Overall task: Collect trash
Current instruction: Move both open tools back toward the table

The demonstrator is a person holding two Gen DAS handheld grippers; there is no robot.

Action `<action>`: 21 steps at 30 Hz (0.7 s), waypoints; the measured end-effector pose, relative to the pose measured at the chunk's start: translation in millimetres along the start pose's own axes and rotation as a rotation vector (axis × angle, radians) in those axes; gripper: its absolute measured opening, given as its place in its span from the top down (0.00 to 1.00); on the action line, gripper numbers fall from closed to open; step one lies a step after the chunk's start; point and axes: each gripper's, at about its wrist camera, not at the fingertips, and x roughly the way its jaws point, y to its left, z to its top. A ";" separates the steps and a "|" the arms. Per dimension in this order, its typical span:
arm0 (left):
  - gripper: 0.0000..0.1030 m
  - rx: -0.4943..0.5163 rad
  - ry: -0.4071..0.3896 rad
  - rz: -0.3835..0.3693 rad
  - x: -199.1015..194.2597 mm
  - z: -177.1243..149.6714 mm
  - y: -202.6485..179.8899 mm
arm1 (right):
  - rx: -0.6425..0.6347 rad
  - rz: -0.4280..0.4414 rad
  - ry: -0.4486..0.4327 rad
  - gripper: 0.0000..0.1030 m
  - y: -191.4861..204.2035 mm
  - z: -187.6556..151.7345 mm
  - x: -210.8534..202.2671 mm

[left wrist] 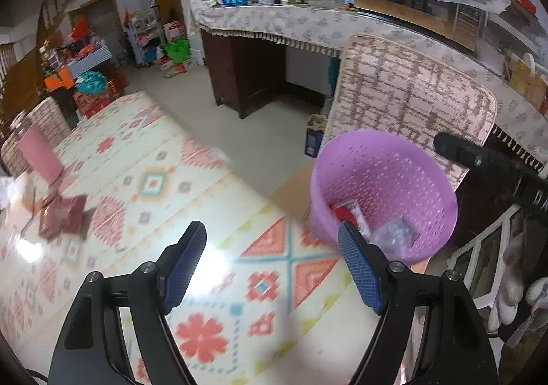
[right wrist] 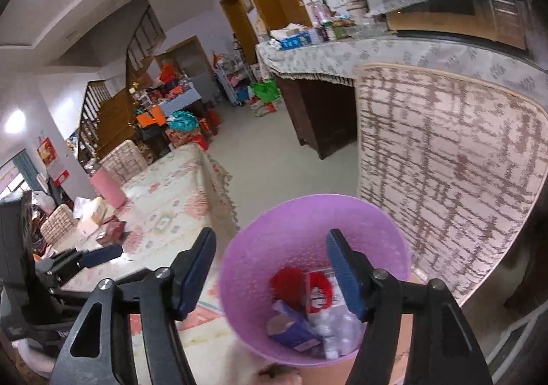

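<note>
A purple perforated basket (left wrist: 383, 179) stands just off the right edge of the table with the patterned cloth (left wrist: 154, 179). My left gripper (left wrist: 270, 231) hangs open over the cloth with nothing between its blue pads. Seen from the right wrist, the basket (right wrist: 301, 234) lies straight below my right gripper (right wrist: 270, 236), which is open and holds nothing. Inside lie a red wrapper (right wrist: 291, 282), a blue carton (right wrist: 291, 326) and crumpled clear plastic (right wrist: 339, 326). The left gripper (right wrist: 102, 255) also shows at the left edge of that view.
A dark red box (left wrist: 63, 217) and a pink cup (left wrist: 37, 152) remain at the far left of the table. A chair with a patterned cover (left wrist: 411, 94) stands behind the basket. A cloth-covered sideboard (left wrist: 274, 22) crowded with bottles lines the back.
</note>
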 end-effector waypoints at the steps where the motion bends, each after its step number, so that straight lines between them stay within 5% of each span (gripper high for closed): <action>1: 0.24 -0.008 0.010 0.013 -2.0 -6.1 6.0 | -0.008 0.006 -0.010 0.27 7.6 -2.1 -1.4; 5: 0.24 -0.056 0.073 0.021 -5.6 -33.6 32.8 | -0.058 0.013 -0.005 0.23 38.9 -13.2 1.7; 11: 0.24 -0.159 0.060 0.117 -22.5 -74.4 103.6 | -0.108 0.148 0.181 0.23 96.8 -42.6 40.5; 21: 0.24 -0.463 0.074 0.269 -20.6 -89.1 293.7 | -0.114 0.348 0.343 0.23 186.2 -94.0 121.0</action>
